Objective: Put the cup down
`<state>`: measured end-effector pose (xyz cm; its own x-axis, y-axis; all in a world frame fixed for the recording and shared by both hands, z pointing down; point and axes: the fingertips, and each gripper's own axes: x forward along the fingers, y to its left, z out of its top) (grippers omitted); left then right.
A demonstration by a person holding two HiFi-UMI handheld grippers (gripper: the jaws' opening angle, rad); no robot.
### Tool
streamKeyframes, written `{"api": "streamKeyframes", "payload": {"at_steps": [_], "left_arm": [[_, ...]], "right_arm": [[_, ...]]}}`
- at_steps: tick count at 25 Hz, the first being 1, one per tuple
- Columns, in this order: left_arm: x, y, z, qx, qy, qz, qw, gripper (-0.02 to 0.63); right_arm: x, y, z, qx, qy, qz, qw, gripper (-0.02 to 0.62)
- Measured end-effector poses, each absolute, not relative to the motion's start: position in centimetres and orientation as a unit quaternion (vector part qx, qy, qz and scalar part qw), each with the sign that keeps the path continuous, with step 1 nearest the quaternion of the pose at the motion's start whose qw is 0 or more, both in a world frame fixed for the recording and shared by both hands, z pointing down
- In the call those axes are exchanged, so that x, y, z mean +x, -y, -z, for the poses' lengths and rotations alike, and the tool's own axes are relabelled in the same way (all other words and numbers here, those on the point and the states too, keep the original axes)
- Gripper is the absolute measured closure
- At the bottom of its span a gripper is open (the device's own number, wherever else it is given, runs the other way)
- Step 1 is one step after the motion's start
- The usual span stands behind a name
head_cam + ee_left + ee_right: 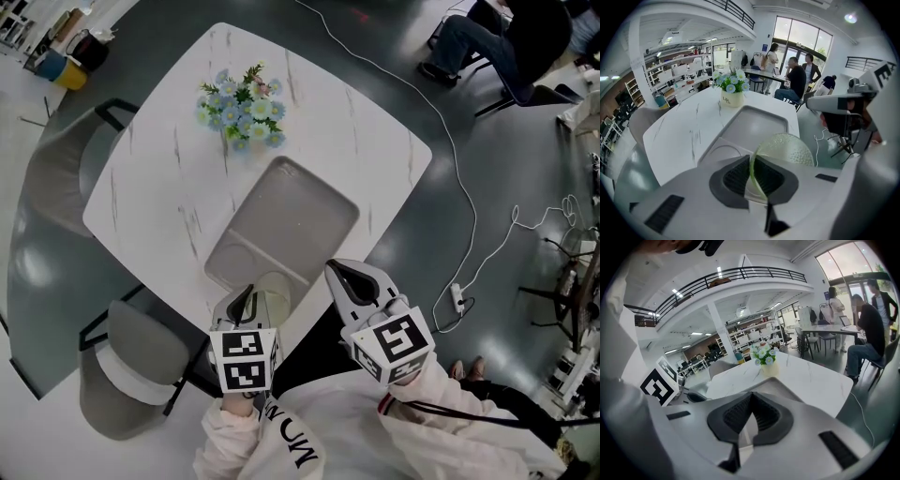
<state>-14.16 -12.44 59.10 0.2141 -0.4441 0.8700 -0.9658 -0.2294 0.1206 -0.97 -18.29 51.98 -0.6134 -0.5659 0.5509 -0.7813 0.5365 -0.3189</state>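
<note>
Clamped the left gripper (757,177) on the thin wall of the clear green cup (786,149) at its rim, pads pinching it from both sides, with the cup tipped over rather than upright. Held it at the near end of the tray (298,214), over the round recess there. Could not tell from either view whether the cup touched the tray; judged it just above.

Carried the right gripper (749,414) with jaws pressed together on nothing, just beside the tray's near right corner. Saw the flower pot (242,108) beyond the tray's far end, well apart from the cup.

Reckoned the task well along but unfinished: cup in place over the tray, not yet set down, not yet released. Left to do, by that reading: righting the cup, lowering it onto the tray, opening the left jaws and drawing clear without knocking it over.
</note>
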Motion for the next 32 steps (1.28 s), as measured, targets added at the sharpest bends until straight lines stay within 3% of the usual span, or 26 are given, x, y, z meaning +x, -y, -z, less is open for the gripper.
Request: {"api": "streamKeyframes", "payload": {"at_steps": [32], "left_arm": [[-13.7,11.6,-62.7,0.663,0.464,-0.441,0.388,0.572]], "right_arm": [[-1.3,20.6,-54.2,0.389,0.848,-0.3,0.2,0.591]]}}
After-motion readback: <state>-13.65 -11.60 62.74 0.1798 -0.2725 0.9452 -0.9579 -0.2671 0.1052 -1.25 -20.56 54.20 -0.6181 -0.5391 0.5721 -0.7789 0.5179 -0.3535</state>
